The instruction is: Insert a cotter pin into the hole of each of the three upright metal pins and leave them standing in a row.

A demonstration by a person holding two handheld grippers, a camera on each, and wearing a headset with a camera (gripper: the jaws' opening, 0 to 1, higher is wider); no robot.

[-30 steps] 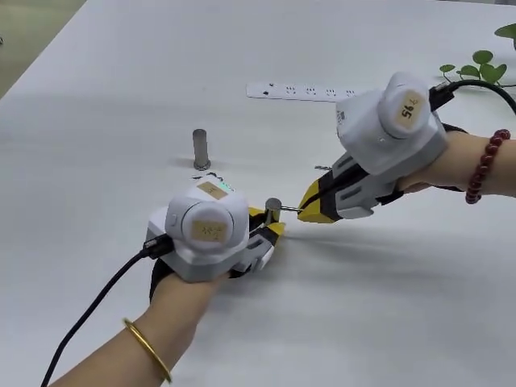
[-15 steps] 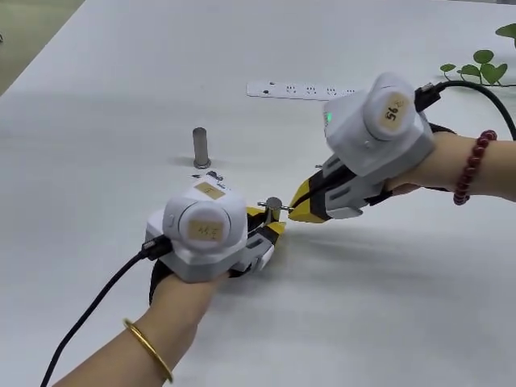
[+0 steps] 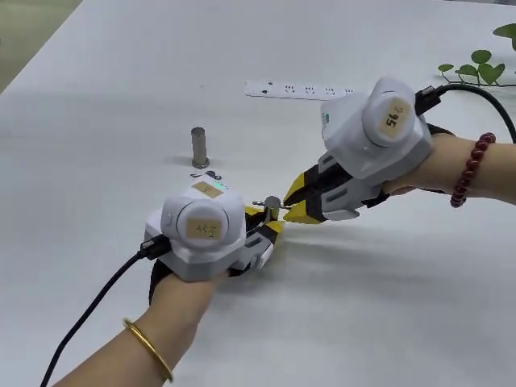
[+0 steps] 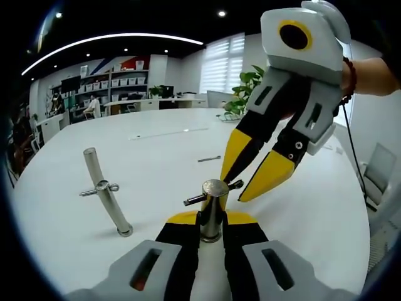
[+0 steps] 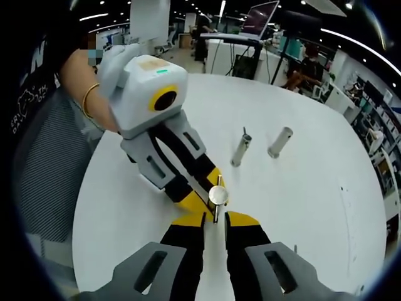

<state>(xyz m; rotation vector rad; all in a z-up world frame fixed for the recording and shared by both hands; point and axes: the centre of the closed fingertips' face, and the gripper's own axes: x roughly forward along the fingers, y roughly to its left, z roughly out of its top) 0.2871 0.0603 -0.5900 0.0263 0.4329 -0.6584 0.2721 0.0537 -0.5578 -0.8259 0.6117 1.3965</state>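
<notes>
On the worktop [image 3: 363, 322], head view, the left tool [image 3: 268, 227] clamped the near metal pin [image 3: 272, 206]; the far pin [image 3: 199, 147] looked bare, so one insertion was judged outstanding. Left gripper view: a cotter pin [image 4: 210, 194] crossed the clamped pin's hole; the left-hand pin [image 4: 106, 191] already carried one. Right gripper view: the right tool [image 5: 215, 218] stood narrowly parted around the cotter pin's end, gripping nothing.

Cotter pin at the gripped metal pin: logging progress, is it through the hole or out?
Through: the cotter pin sticks out on both sides of the metal pin just below its top.
</notes>
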